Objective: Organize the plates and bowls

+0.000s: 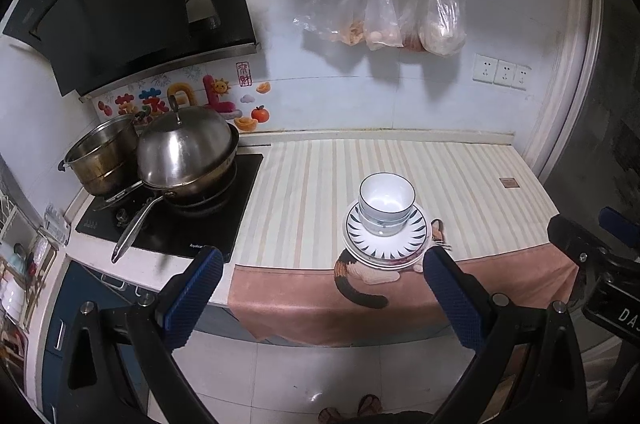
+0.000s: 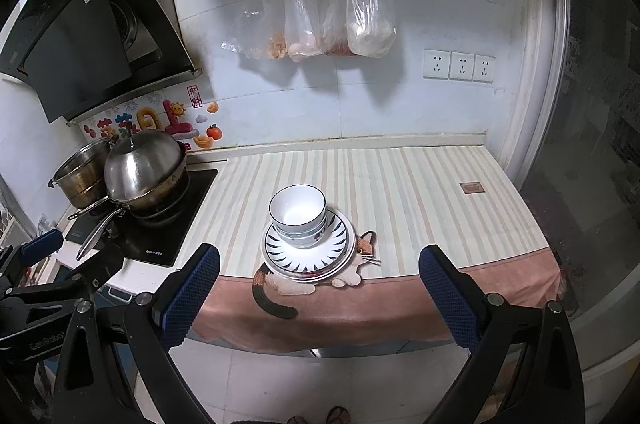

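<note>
Left gripper and right gripper spread wide, empty, near side of desk; bowls stacked on plates.

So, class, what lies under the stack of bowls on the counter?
The bowls sit on a plate with dark radiating rim marks, itself on further plates whose rims show below. Under those lies the cat-print cloth. The plate centres and exact plate count are hidden.

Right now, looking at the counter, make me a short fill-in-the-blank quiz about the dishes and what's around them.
1. The bowls sit stacked on top of the ____.
2. The plates partly cover a picture of a ____ on the cloth.
3. The lidded pan sits on the ____.
4. Both the left gripper and the right gripper are ____.

Answers: plates; cat; stove; open
</note>
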{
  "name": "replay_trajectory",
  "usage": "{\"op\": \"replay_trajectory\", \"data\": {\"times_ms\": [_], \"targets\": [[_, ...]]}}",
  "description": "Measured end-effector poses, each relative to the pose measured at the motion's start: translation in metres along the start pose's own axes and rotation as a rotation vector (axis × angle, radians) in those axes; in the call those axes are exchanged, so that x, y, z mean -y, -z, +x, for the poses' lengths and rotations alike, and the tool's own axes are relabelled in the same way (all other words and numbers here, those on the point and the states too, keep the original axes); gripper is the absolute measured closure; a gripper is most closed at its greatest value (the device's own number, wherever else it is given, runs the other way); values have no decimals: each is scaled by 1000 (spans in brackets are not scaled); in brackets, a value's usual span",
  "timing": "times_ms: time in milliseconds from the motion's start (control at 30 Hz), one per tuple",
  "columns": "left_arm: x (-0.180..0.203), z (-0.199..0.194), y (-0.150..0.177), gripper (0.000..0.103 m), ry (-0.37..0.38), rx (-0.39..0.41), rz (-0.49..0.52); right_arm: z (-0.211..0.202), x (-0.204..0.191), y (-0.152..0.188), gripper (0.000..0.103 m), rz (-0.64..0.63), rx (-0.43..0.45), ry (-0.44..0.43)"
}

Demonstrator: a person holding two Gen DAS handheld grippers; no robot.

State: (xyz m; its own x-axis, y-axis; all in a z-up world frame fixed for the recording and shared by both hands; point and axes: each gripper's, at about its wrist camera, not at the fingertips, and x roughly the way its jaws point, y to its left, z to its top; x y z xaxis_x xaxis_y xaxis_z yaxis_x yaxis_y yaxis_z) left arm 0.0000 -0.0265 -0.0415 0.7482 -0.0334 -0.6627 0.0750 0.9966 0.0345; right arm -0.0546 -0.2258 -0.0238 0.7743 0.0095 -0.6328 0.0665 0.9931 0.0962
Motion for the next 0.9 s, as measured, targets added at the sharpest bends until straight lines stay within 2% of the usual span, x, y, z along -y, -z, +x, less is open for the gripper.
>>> {"op": "replay_trajectory", "data": {"times_ms": [900], "targets": [[3,-3,-2,0,2,1,-18,-1,10,-1,1,0,6,17]]}}
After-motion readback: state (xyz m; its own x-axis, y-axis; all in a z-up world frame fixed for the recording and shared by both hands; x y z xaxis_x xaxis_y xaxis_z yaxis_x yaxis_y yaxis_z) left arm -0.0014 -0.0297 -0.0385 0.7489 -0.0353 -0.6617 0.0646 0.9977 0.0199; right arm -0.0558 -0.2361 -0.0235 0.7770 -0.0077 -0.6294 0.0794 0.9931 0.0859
